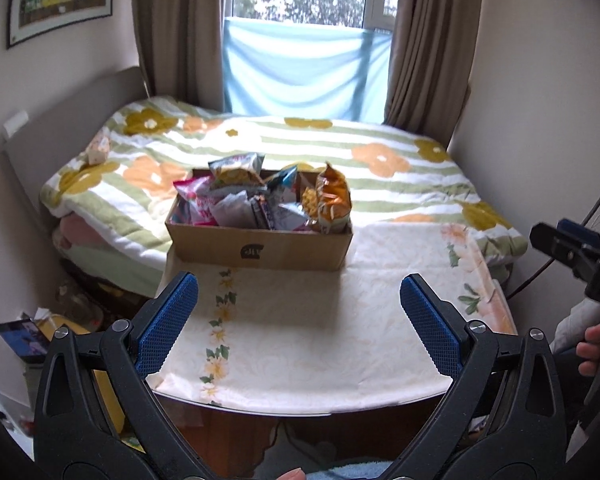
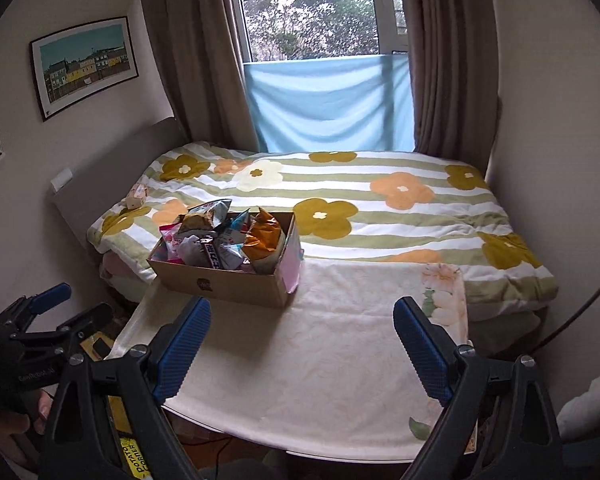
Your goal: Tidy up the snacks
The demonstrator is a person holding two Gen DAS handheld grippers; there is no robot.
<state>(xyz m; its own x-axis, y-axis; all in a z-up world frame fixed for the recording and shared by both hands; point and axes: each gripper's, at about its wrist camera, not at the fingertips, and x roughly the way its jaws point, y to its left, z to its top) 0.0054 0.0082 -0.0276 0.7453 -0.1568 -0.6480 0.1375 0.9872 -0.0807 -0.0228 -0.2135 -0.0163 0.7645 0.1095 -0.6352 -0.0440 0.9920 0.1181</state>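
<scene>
Honestly, I judge my left gripper (image 1: 299,328), spread wide and empty, nearer the box (image 1: 260,246) of snacks (image 1: 260,200) dead ahead at the table's (image 1: 320,352) far edge, whereas my equally agape right gripper (image 2: 302,354) sees it ahead-left.

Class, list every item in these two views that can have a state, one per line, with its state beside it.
Left tool: open, empty, above the table.
Right tool: open, empty, above the table.
Cardboard box: open-topped, upright, full of snack bags.
Orange snack bag: standing at the box's right end, crumpled.
Tablecloth: spread flat over the table.
Curtains: drawn apart.
Blue cloth: hung across the lower window.
</scene>
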